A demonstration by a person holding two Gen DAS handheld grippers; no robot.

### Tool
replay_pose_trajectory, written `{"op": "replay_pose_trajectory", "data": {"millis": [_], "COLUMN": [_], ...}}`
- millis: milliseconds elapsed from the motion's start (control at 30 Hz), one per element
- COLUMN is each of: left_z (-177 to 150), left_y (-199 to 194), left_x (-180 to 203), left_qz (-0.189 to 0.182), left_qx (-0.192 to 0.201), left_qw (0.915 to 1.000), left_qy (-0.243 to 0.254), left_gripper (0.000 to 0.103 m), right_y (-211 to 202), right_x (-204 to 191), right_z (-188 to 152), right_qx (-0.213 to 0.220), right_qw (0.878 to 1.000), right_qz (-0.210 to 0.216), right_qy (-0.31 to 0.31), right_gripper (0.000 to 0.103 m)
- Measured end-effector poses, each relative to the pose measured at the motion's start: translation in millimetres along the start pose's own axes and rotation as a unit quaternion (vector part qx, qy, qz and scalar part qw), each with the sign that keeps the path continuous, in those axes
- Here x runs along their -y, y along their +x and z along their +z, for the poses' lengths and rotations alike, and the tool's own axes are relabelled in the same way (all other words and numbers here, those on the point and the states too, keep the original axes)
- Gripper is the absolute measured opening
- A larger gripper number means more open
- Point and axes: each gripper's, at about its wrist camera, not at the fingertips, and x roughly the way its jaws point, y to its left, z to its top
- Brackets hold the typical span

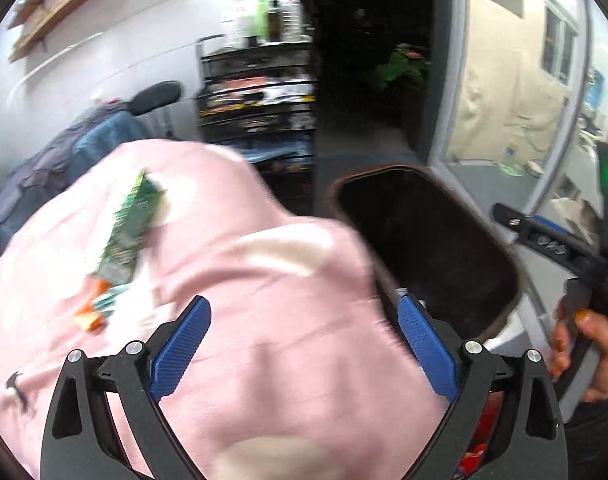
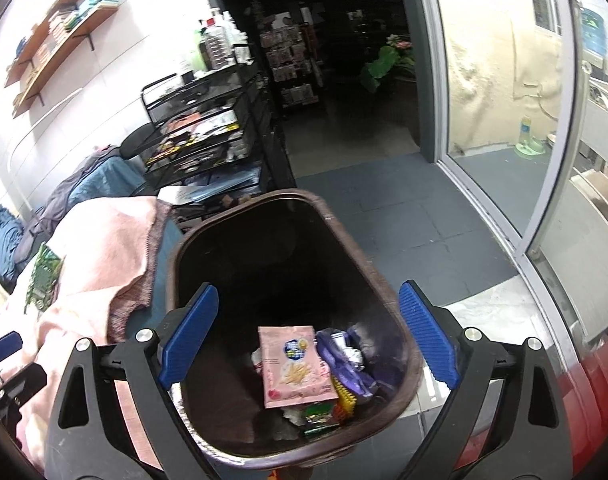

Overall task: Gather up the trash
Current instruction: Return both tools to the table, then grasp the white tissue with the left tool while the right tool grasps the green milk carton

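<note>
While both grippers hang empty, the trash left to collect sits at far left: a green wrapper (image 1: 130, 224) lies on the pink blanket (image 1: 232, 280), w/ an orange scrap (image 1: 91, 312) just below it, both well apart from the bin. They're blurred in the left wrist view, so brand or material can't be told. In the right wrist view the wrapper shows on the blanket's left side, near the frame edge.

Next over, the left gripper (image 1: 304, 344) hovers above the blanket, jaws wide apart w/ nothing btwn them; pads touch no trash. It points down over the cloth w/ the wrapper off to its left, so my read is it's set up for another pick there.

Further right, the brown bin (image 2: 208, 236) stands on the floor just beside the blanket's edge, prob. put there so drops are short. Inside lie a pink snack bag (image 2: 296, 364), a purple wrapper (image 2: 343, 364) beside it, and a green packet (image 2: 319, 416) lower down.

Over the bin's mouth the right gripper (image 2: 307, 336) hangs w/ jaws spread, nothing clamped; the pink bag lies below and btwn the pads, not held. Looks like a drop position.

At far right of the left view, a hand (image 1: 583, 344) grips that tool's handle.
</note>
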Motion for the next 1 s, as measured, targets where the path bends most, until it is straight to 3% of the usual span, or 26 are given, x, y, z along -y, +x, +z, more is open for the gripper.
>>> {"op": "replay_pose_trajectory", "data": {"millis": [267, 433, 700, 800, 867, 933, 1000], "left_z": [-19.6, -25.9, -26.3, -25.1, -25.7, -27.8, -30.6], "left_y": [-6.2, 3.4, 22.6, 27.6, 29.7, 28.7, 21.2], "left_x": [-64.7, -101.9, -120.4, -120.9, -122.9, -125.2, -128.2], "left_qz": [0.048, 0.041, 0.042, 0.042, 0.040, 0.035, 0.035], "left_qx": [-0.014, -0.035, -0.057, -0.061, -0.064, -0.065, -0.055], "left_qw": [0.9974, 0.9940, 0.9930, 0.9933, 0.9928, 0.9923, 0.9921], "left_qy": [-0.051, -0.095, -0.095, -0.088, -0.093, -0.100, -0.107], "left_gripper": [0.094, 0.093, 0.085, 0.068, 0.043, 0.032, 0.029], "right_y": [3.6, 0.3, -4.1, -5.5, -6.1, -5.3, -3.0], "right_x": [-32.6, -63.0, -109.1, -128.4, -141.4, -155.8, -169.6], "right_z": [-5.0, -9.3, -13.0, -12.7, -12.5, -12.4, -11.6], "right_qx": [-0.013, -0.014, -0.024, -0.030, -0.034, -0.043, -0.050], "right_qw": [0.999, 0.997, 0.990, 0.986, 0.983, 0.979, 0.975], "right_qz": [0.032, 0.054, 0.107, 0.133, 0.149, 0.170, 0.189], "right_qy": [-0.017, -0.048, -0.085, -0.094, -0.098, -0.104, -0.108], "right_gripper": [0.091, 0.091, 0.091, 0.091, 0.091, 0.091, 0.091]}}
